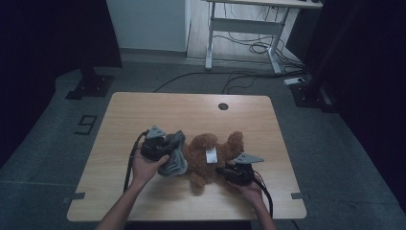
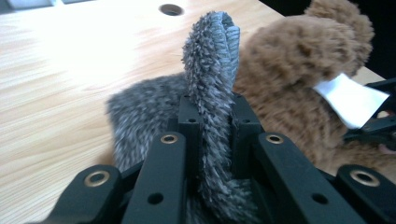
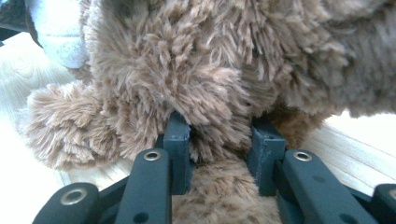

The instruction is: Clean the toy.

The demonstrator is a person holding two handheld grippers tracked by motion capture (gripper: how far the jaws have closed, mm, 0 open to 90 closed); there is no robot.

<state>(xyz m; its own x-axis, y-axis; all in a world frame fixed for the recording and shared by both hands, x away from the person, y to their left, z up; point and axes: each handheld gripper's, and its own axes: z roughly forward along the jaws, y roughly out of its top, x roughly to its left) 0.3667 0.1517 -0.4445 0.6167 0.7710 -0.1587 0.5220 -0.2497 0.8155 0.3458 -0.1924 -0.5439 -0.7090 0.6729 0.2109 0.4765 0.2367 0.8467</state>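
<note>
Between the closed jaws of the left gripper (image 2: pixel 211 126) a fold of grey furry cloth (image 2: pixel 205 79), just beside it the brown teddy bear (image 1: pixel 213 155) clamped by the right gripper (image 3: pixel 219 140) — both grips made, dressing seemingly not yet begun.

Each hand-held gripper is showing a dark body topped by a grey three-cornered plate: the left hand-held gripper (image 1: pixel 165 146) at 9 o'clock, the right hand-held gripper (image 1: pixel 221 169) at 4 o'clock. Black cables are trailing back along bare, sleeveless forearms. Brass-ringed screw holes are dotting the black jaw arms.
</note>
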